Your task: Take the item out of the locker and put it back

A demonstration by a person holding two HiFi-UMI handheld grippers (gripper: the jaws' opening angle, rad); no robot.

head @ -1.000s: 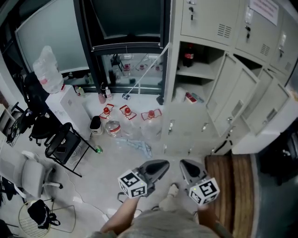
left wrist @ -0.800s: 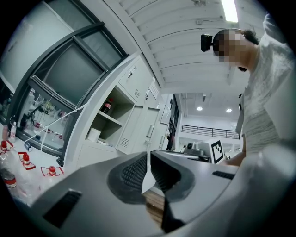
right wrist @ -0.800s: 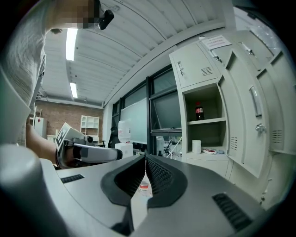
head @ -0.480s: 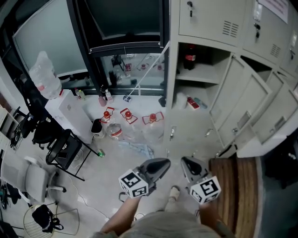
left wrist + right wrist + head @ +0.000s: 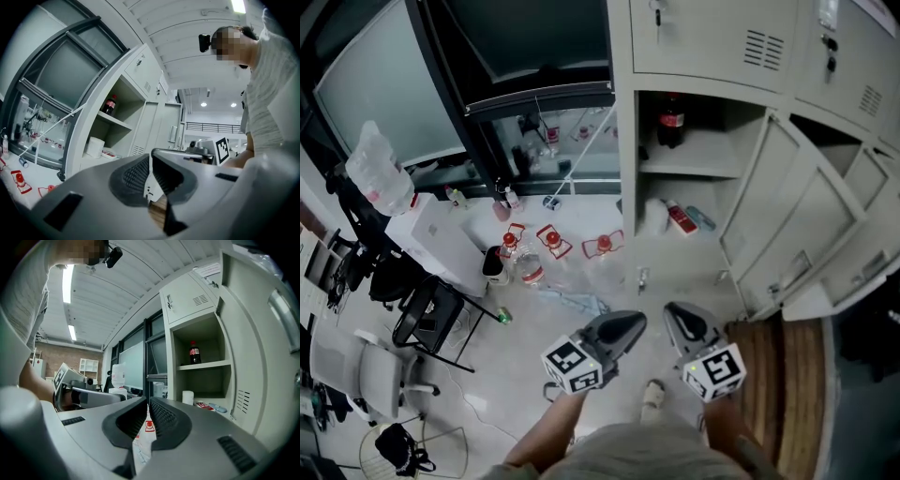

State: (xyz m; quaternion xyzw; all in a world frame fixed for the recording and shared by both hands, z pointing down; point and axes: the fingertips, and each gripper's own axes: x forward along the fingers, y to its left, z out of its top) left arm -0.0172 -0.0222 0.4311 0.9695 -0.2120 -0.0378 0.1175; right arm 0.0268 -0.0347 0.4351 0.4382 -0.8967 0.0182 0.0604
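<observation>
left gripper [image 5: 630, 325] and right gripper [image 5: 672, 314] are hovering with fingers closed, empty, a dark red-labelled plastic bottle [image 5: 671, 120] standing well beyond them.

The locker [image 5: 625, 141] holds one bottle [image 5: 671, 120] on its shelf. Under that shelf lie one white roll [image 5: 653, 216], one red box [image 5: 682, 219] and one bluish thing [image 5: 701, 218], too small to name. Left of the locker stand three red-capped jugs [image 5: 551, 240], perhaps more, and farther left two chairs [image 5: 431, 305].

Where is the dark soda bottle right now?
In the head view, the soda bottle stands upright on the upper shelf of the open locker, top centre, above the white roll and red packet.
</observation>
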